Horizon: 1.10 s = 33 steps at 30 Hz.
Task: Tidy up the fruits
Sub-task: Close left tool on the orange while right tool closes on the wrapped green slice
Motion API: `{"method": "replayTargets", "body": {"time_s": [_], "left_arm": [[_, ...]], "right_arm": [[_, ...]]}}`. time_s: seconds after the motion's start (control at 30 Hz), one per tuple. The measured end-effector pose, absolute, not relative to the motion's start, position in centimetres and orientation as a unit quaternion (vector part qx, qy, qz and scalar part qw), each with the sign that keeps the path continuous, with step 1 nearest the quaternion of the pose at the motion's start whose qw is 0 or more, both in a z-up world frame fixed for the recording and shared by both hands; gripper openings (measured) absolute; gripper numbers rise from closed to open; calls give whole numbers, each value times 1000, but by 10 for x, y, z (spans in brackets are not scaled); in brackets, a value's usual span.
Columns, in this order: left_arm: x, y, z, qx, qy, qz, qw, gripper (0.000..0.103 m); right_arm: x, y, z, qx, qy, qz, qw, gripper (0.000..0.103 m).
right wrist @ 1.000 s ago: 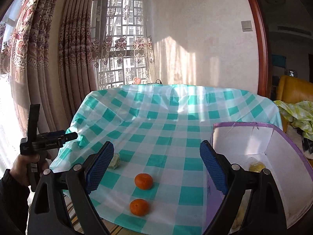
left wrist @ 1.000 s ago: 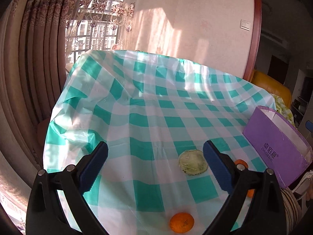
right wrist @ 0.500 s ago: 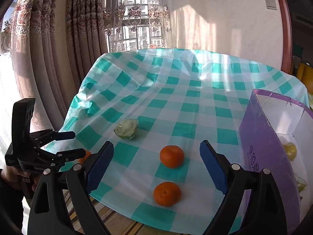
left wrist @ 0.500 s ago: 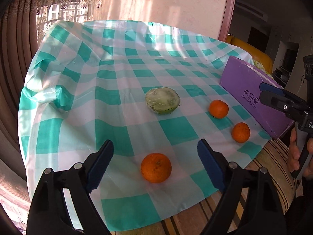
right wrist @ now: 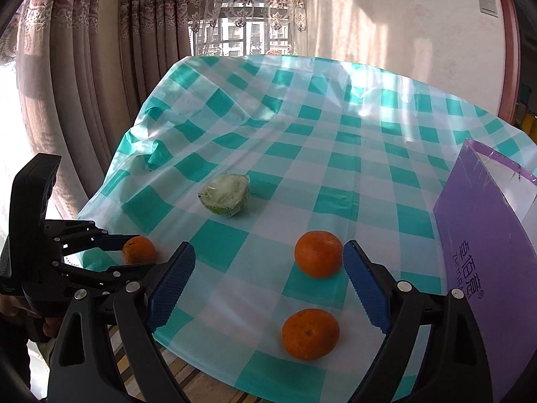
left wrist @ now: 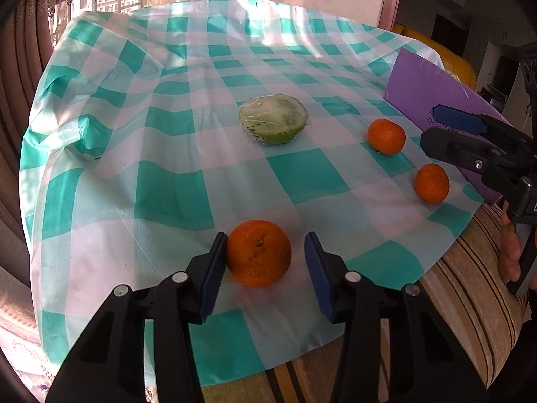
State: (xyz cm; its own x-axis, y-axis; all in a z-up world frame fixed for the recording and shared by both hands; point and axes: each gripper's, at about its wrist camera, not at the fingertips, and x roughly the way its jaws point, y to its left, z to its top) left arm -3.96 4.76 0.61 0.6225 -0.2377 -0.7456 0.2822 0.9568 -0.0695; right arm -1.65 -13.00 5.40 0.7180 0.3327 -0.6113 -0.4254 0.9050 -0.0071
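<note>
Three oranges and a plastic-wrapped green half fruit [left wrist: 273, 121] lie on a teal-and-white checked tablecloth [left wrist: 167, 184]. My left gripper [left wrist: 265, 268] straddles the nearest orange [left wrist: 258, 252]; the left pad touches it, the right pad stands a small gap off. My right gripper [right wrist: 268, 288] is open wide above the near table edge, with one orange [right wrist: 318, 254] by its right pad and another [right wrist: 310, 333] between and below the pads. The half fruit also shows in the right wrist view [right wrist: 225, 194].
A purple open box [right wrist: 483, 235] stands at the table's right side; it also shows in the left wrist view [left wrist: 433, 94]. Striped upholstery [left wrist: 470, 285] lies under the cloth's near edge. Curtains [right wrist: 84, 84] hang to the left.
My left gripper has moved down and forward to the near orange and narrowed around it. My right gripper has moved closer to the two right oranges, still open wide.
</note>
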Motion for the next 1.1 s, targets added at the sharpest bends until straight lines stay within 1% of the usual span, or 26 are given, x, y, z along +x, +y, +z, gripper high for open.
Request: {"method": "replayTargets", "body": {"time_s": [0.1, 0.37, 0.7, 1.0, 1.1], "left_arm": [[-40, 52, 6, 19, 407, -139, 903, 37], [-45, 51, 6, 18, 389, -134, 911, 35], [-49, 66, 9, -17, 364, -113, 924, 35], [-48, 72, 7, -32, 365, -108, 924, 35], [-49, 72, 7, -33, 365, -109, 924, 35]], "right_arm": [[-12, -125, 51, -80, 318, 204, 922, 87], [3, -107, 47, -96, 324, 209, 918, 87], [29, -75, 39, -116, 337, 204, 912, 87], [56, -47, 29, -106, 370, 182, 905, 87], [62, -38, 24, -119, 386, 174, 898, 87]]}}
